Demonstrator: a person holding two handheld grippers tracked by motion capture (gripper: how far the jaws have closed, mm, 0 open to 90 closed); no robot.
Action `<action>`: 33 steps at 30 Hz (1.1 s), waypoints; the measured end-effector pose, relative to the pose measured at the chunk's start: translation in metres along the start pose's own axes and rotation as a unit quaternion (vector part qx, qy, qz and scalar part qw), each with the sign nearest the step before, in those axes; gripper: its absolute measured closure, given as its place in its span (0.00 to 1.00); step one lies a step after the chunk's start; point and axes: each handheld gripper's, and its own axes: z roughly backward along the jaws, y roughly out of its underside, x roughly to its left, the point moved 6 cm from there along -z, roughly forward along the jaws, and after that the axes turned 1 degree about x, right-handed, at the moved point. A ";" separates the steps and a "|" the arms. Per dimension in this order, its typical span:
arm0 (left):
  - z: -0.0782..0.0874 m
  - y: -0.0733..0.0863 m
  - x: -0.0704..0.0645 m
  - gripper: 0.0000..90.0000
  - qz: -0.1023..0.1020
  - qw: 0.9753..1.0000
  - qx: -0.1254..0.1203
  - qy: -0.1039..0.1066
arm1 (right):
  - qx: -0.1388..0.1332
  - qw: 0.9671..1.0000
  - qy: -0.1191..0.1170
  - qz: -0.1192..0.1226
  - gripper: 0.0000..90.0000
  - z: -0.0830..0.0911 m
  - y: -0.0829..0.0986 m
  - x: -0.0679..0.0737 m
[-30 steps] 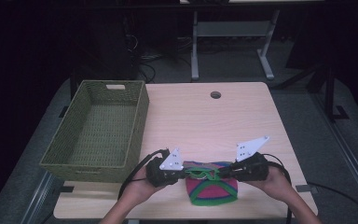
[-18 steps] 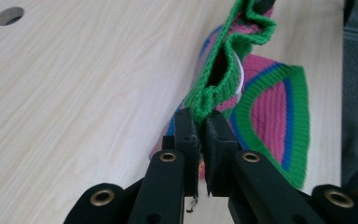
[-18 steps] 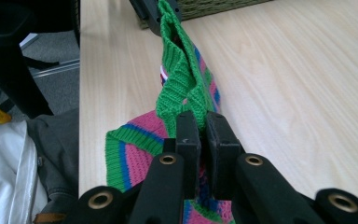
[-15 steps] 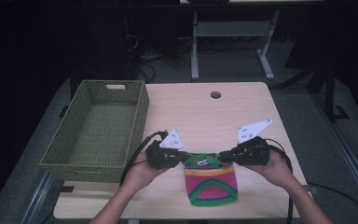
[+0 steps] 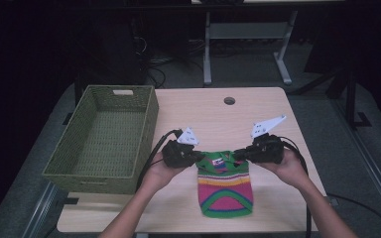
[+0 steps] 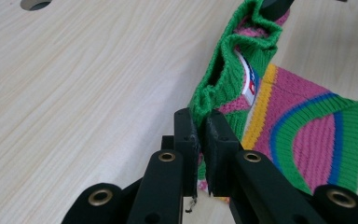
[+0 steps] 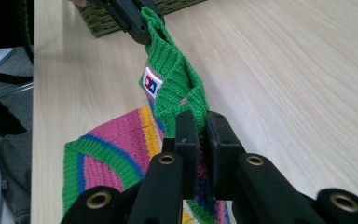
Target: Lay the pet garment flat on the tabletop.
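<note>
We hold a small knitted sweater (image 5: 225,188) by its green collar, stretched between our 2 grippers over the near part of the wooden table (image 5: 208,114). Taking the woven basket (image 5: 104,139) as our landmark, the sweater lies just to its right, close to the table's front edge, with its striped body of pink, yellow, blue and green resting flat on the wood and its collar lifted.

Our left gripper (image 5: 194,156) sits between the basket and the sweater, its jaws clenched on the collar's left end; in the left gripper view the green ribbing (image 6: 214,88) is pinched between the 2 black jaws. Our right gripper (image 5: 238,154) is farther from the basket, on the sweater's far side, jaws likewise clamped on the collar's other end (image 7: 186,100).

A small white label (image 7: 151,82) is sewn inside the collar, bearing red and blue blocks with letters that look like "DA"; we cannot read more. A round hole (image 5: 229,100) in the table lies beyond the sweater, to the basket's right.
</note>
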 end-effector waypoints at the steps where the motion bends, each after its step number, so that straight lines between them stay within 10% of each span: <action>1: -0.001 -0.001 0.002 0.94 0.002 1.000 0.001 -0.002 | 0.001 1.000 0.000 -0.003 0.93 -0.001 0.000 -0.002; 33: -0.046 -0.012 0.041 0.93 0.064 0.998 0.006 -0.023 | -0.001 0.998 0.044 -0.052 0.91 -0.016 0.011 -0.051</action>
